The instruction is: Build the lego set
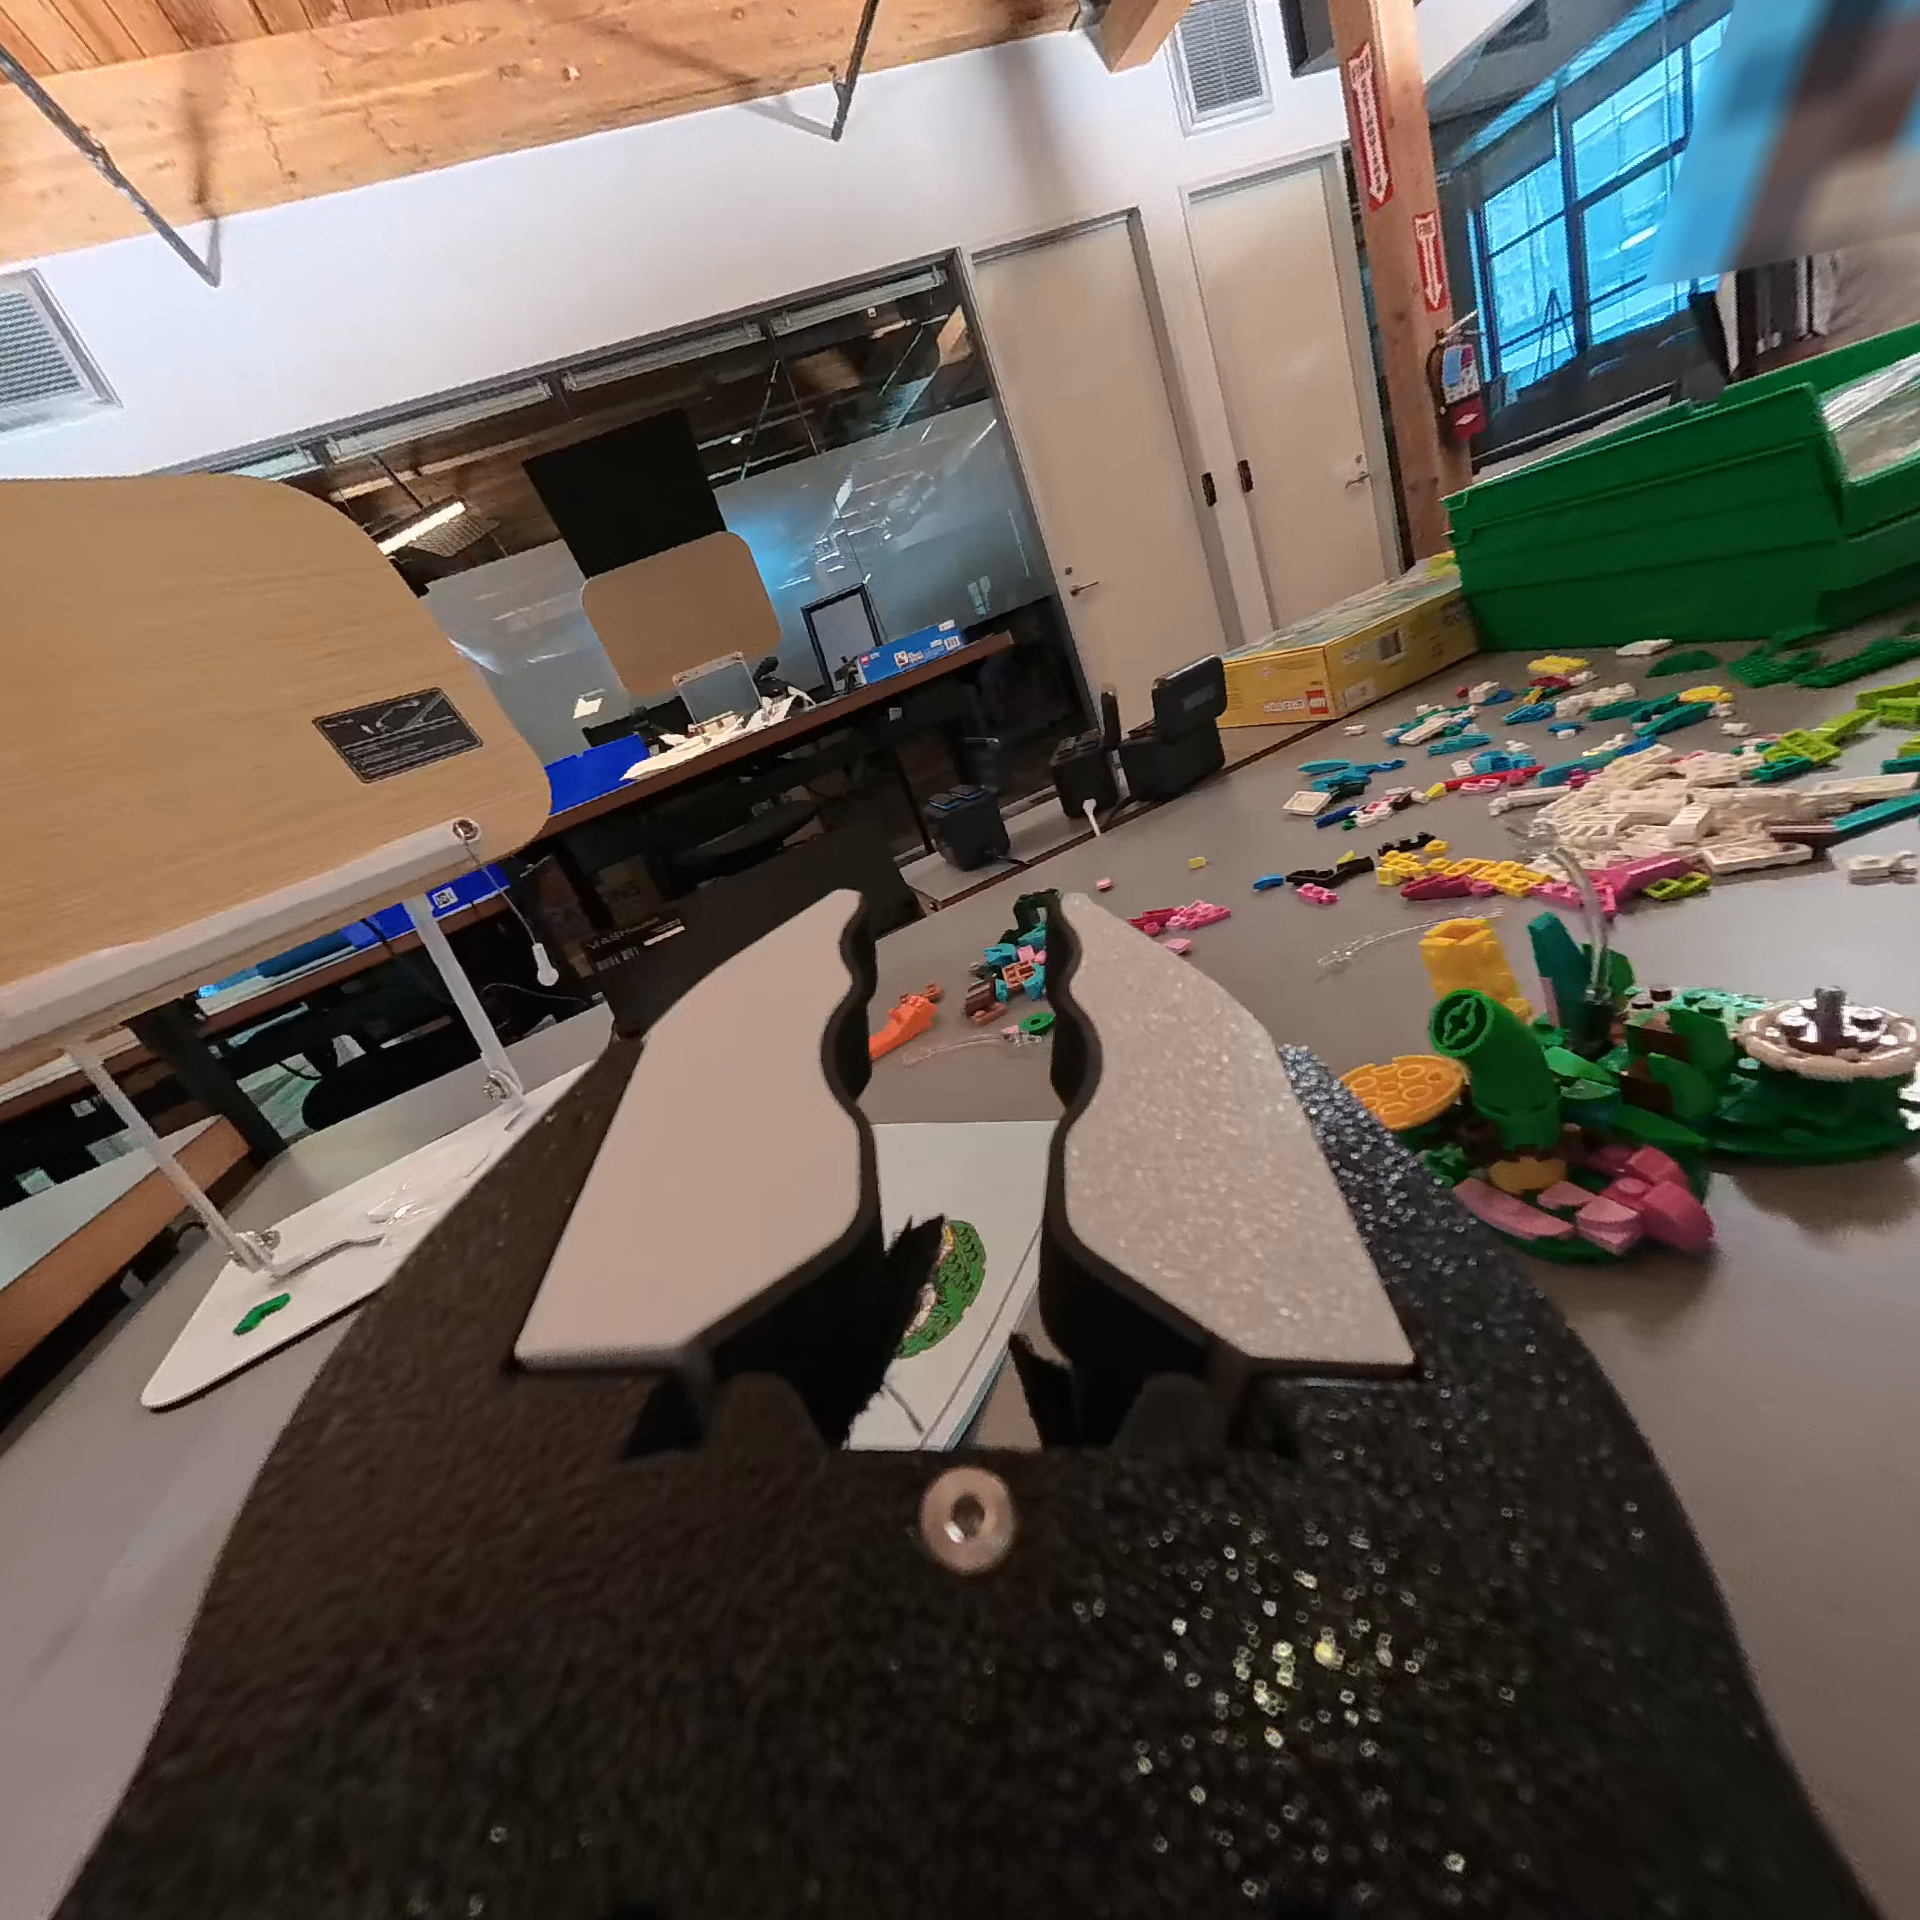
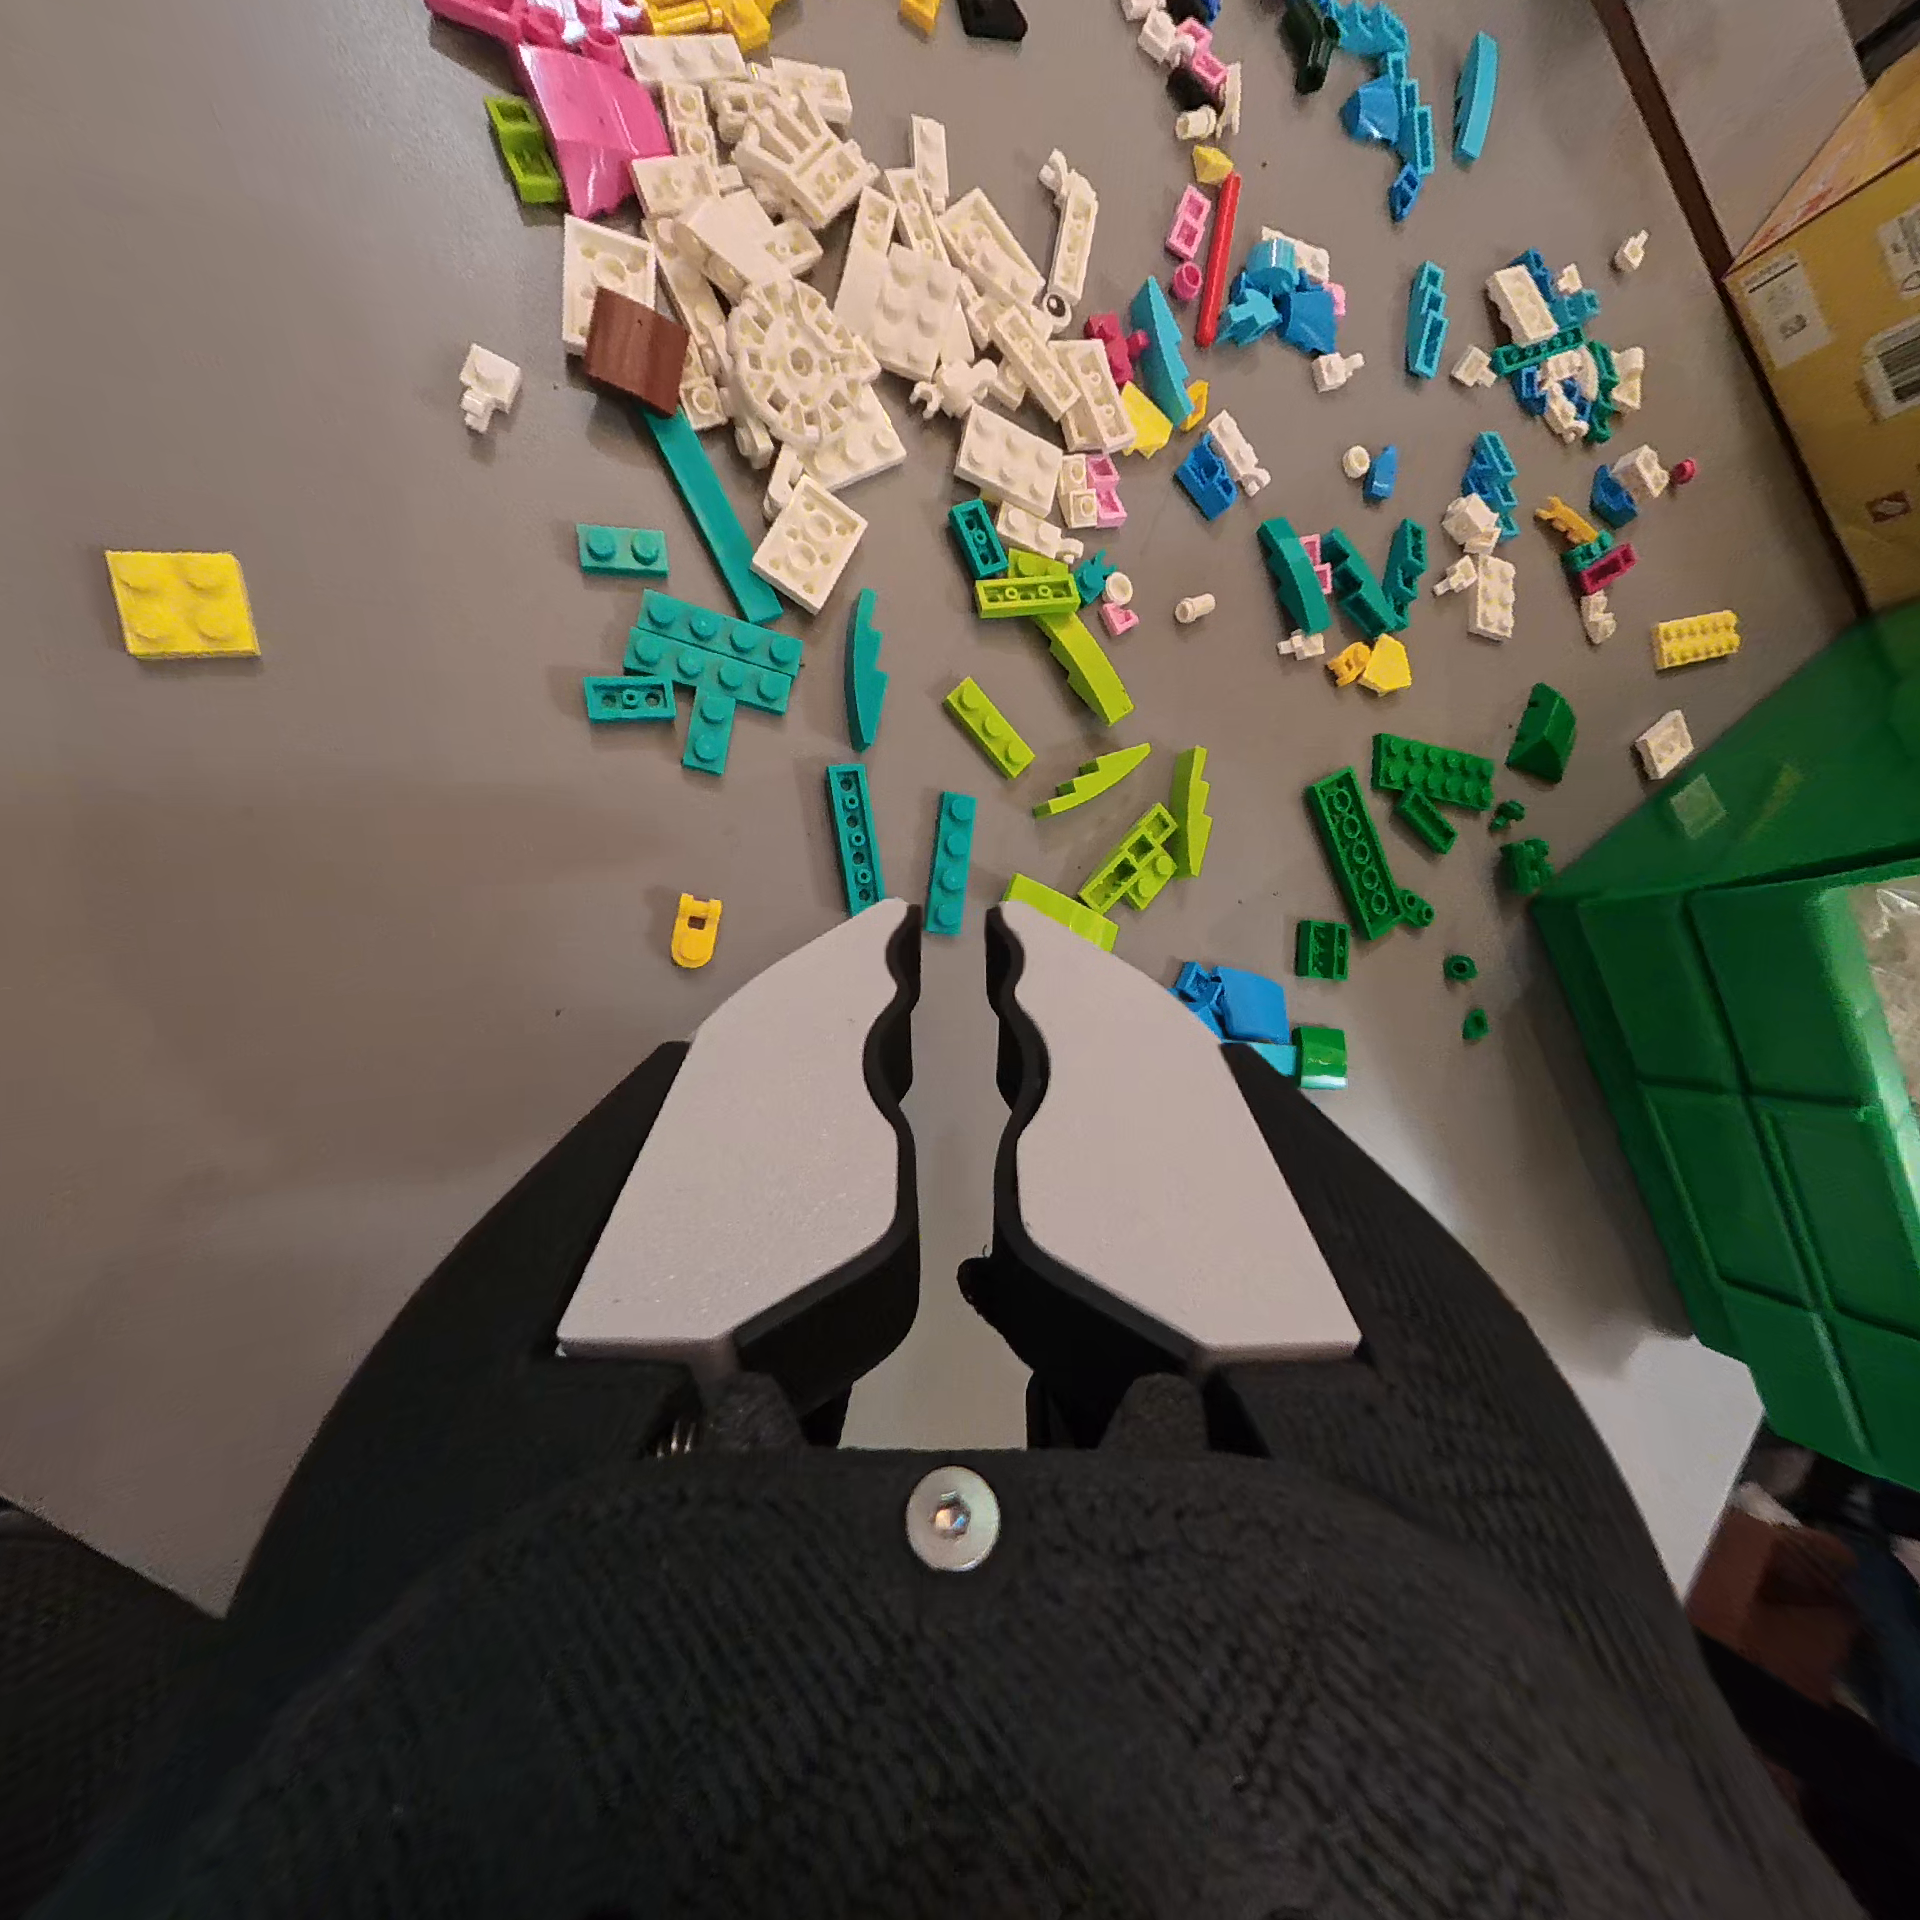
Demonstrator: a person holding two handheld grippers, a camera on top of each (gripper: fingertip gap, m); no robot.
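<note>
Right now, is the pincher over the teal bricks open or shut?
Open. The right gripper shows grey table between its fingers, which hold nothing; a teal plate lies just ahead.

Left hand-held gripper (image 1: 961, 925) open, bare; right hand-held gripper (image 2: 954, 920) narrowly parted.

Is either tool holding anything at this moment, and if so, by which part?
Nothing is held. The left tool is open in the air above the table; the right tool is open above a teal plate, not touching it.
</note>
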